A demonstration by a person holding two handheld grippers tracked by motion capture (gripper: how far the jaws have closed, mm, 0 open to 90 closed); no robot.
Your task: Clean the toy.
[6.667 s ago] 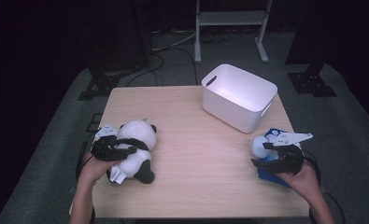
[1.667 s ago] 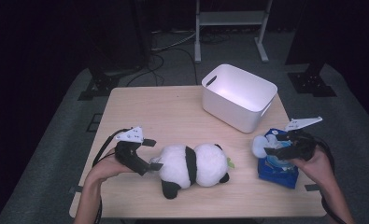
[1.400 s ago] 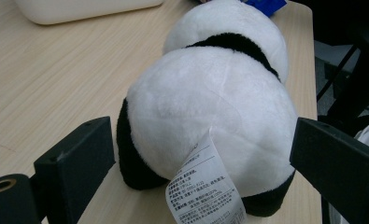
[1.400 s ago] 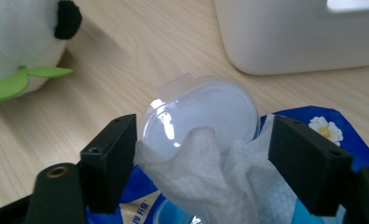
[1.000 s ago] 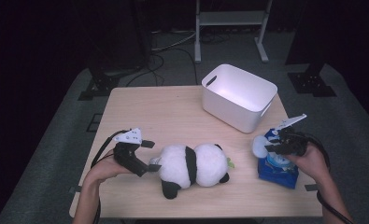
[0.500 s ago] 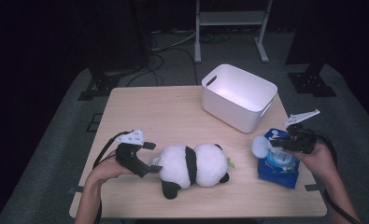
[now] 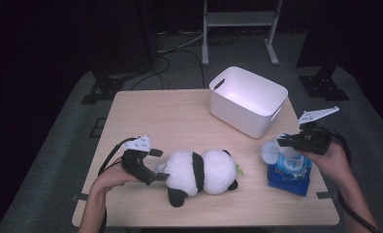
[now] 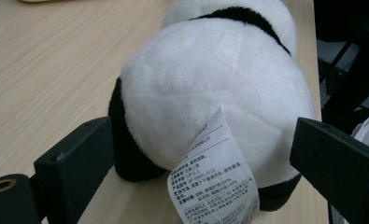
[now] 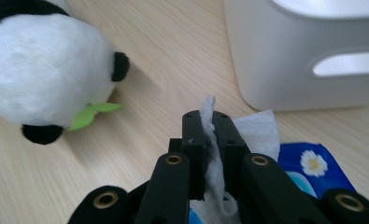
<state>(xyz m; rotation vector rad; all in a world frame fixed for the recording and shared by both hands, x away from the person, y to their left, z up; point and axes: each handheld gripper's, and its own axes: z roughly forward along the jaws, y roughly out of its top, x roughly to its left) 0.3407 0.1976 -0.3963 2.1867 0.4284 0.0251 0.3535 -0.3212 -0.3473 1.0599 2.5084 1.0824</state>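
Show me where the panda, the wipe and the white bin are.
panda (image 7: 201,170): high view, on its white belly.
wipe (image 9: 214,154): right gripper view, on the strip pinched between the jaws.
white bin (image 7: 242,112): high view, on its near wall.

Overhead light brightens the pale wooden table (image 7: 179,116) while the surrounding room stays dark. Soft short shadows fall beneath the fluffy black-and-white plush panda (image 7: 201,170). In the left gripper view, the near black jaws look blurred.

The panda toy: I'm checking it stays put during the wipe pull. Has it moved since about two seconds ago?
No. The panda toy lies at the same spot on the table, equally far from the white bin.
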